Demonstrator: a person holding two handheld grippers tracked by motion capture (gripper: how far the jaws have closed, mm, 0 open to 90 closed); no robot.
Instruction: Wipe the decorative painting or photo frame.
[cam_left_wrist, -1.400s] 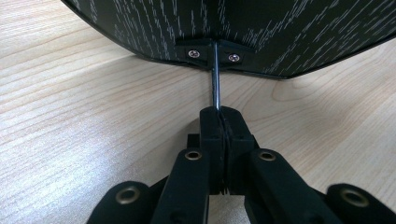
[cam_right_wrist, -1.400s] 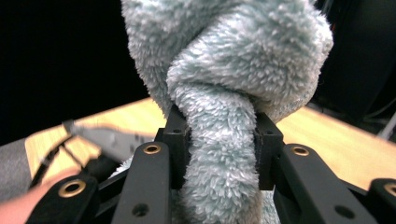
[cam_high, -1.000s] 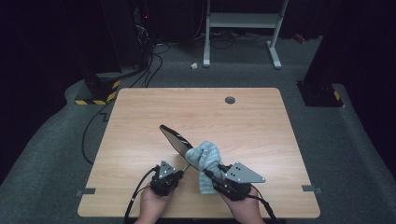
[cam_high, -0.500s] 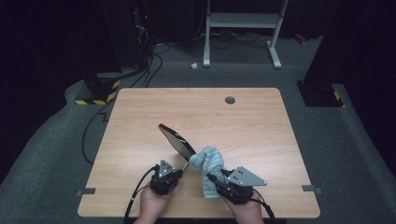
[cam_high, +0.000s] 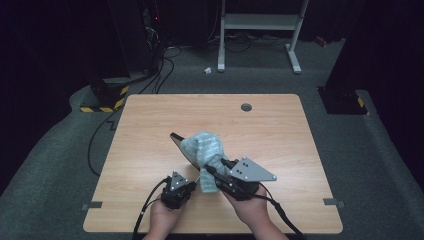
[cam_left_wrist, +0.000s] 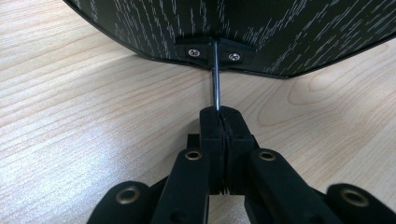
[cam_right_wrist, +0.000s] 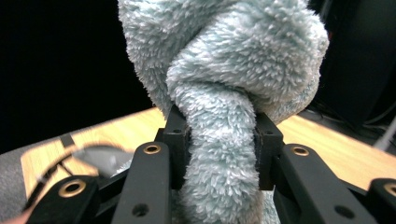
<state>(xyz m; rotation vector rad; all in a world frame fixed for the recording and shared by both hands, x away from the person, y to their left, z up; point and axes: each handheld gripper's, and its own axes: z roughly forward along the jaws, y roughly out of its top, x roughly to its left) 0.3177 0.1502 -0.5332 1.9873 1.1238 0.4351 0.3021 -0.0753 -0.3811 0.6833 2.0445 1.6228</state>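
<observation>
A dark flat panel (cam_high: 179, 142) with a pale streaked grain (cam_left_wrist: 261, 28) is held tilted above the wooden table (cam_high: 150, 125). A thin metal rod (cam_left_wrist: 215, 79) runs from a screwed bracket on the panel's edge. My left gripper (cam_high: 192, 179) (cam_left_wrist: 219, 116) is shut on that rod near the table's front edge. A fluffy light-blue cloth (cam_high: 205, 150) (cam_right_wrist: 224, 70) lies bunched over the panel's near half. My right gripper (cam_high: 214, 170) (cam_right_wrist: 218, 140) is shut on a twisted fold of the cloth, just right of the left gripper.
A round cable hole (cam_high: 246, 107) sits near the table's far edge. Beyond the table are floor cables (cam_high: 160, 75), a yellow-and-black striped block (cam_high: 102, 102) at the left and a white metal frame (cam_high: 260, 25) at the back.
My right gripper has risen and moved away from me with the cloth, which now covers more of the dark panel. The left gripper and the rod have stayed put.
</observation>
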